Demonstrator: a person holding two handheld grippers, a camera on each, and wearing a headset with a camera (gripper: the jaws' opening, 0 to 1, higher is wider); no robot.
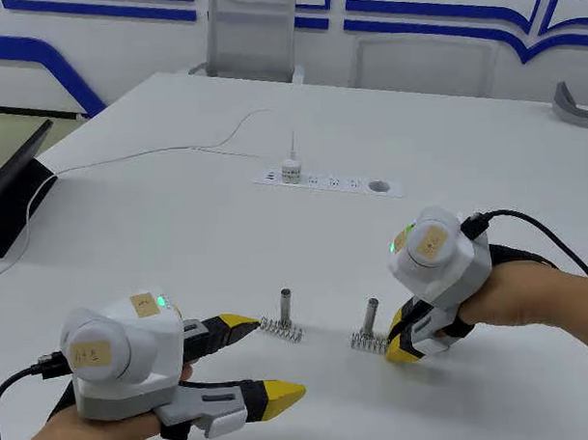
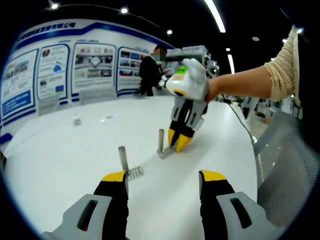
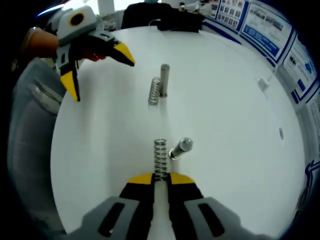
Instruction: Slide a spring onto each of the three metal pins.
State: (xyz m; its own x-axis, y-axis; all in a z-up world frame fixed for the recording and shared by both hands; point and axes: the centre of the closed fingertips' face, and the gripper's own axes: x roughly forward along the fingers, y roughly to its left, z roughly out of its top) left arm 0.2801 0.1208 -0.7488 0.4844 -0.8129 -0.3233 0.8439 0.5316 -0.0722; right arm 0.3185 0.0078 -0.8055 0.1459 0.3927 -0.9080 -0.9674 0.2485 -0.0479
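Observation:
Two short metal pins stand upright on the white table [image 1: 179, 234]. Beside the left pin [image 1: 285, 305] a spring [image 1: 280, 328] lies flat. My left gripper [image 1: 265, 361] is open just left of it, with nothing between its yellow tips; in the left gripper view that pin [image 2: 122, 157] and spring [image 2: 135, 173] sit just ahead of the left fingertip [image 2: 114, 176]. My right gripper [image 1: 405, 346] is shut on the end of a second spring [image 1: 369, 342], which lies at the foot of the right pin [image 1: 371, 314]. In the right gripper view this spring [image 3: 160, 155] runs forward beside the pin [image 3: 181, 147].
A white power strip [image 1: 331, 182] with a small plugged-in adapter [image 1: 291, 169] lies farther back, its cable trailing left. A black screen [image 1: 13, 191] sits at the table's left edge and a chair [image 1: 254, 33] behind. A person [image 2: 150, 75] stands in the background.

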